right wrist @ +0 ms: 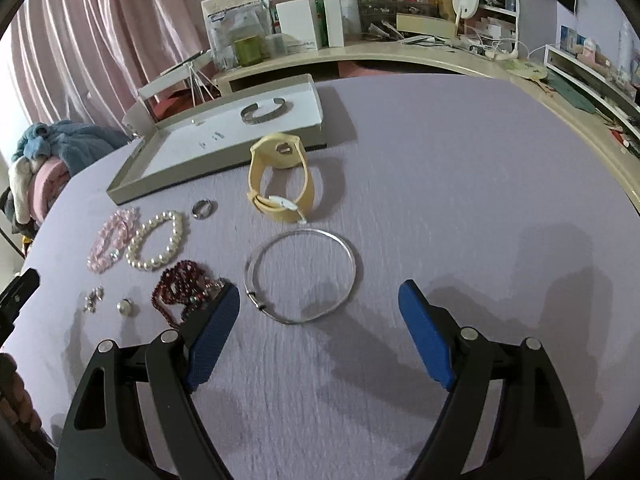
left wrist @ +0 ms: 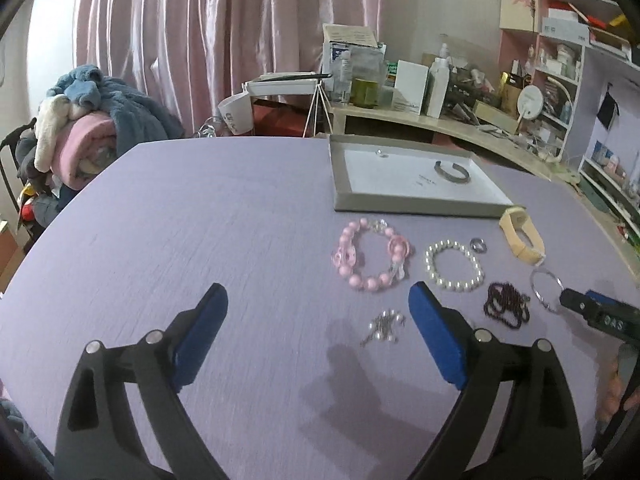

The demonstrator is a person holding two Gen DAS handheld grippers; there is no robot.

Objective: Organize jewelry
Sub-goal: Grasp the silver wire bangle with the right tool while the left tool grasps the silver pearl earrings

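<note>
A grey tray (left wrist: 416, 205) (right wrist: 136, 188) with a white floor holds a metal cuff (left wrist: 452, 172) (right wrist: 264, 113) and small pieces. On the purple table before it lie a pink bead bracelet (left wrist: 370, 254) (right wrist: 110, 240), a pearl bracelet (left wrist: 454, 266) (right wrist: 158, 240), a ring (left wrist: 479, 245) (right wrist: 202, 209), a yellow watch (left wrist: 522, 236) (right wrist: 280, 176), a dark red bead strand (left wrist: 506, 306) (right wrist: 182, 288), a silver bangle (left wrist: 546, 286) (right wrist: 302, 276) and small earrings (left wrist: 384, 326) (right wrist: 93, 298). My left gripper (left wrist: 318, 304) hangs open over the earrings, empty. My right gripper (right wrist: 320, 300) stands open just short of the bangle, empty.
A cluttered desk (right wrist: 400, 50) and shelves (left wrist: 568, 60) run behind the table. A pile of blankets (left wrist: 92, 120) sits on a chair at the left, before pink curtains (left wrist: 200, 32). The table's left half (left wrist: 180, 220) is bare cloth.
</note>
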